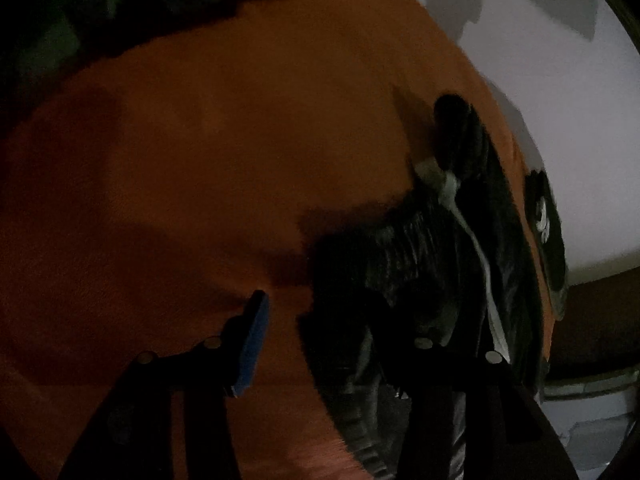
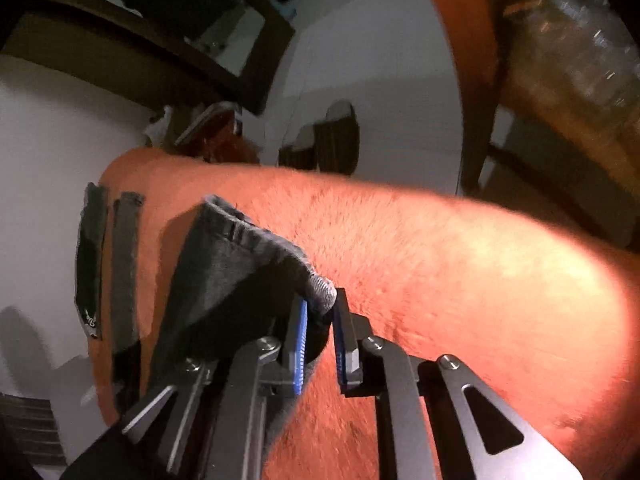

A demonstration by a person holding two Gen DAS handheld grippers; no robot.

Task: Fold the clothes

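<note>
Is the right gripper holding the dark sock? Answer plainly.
Yes: the right gripper pinches the dark sock's grey toe.

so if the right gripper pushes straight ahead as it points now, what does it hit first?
The right gripper is pinched on the grey edge of the dark garment, so that is already met. Beyond it, probably the orange blanket, though depth is unclear.

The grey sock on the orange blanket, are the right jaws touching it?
Touching. The right wrist view shows the right gripper closed on the grey sock, its cuff pinched between the blue pads.
</note>
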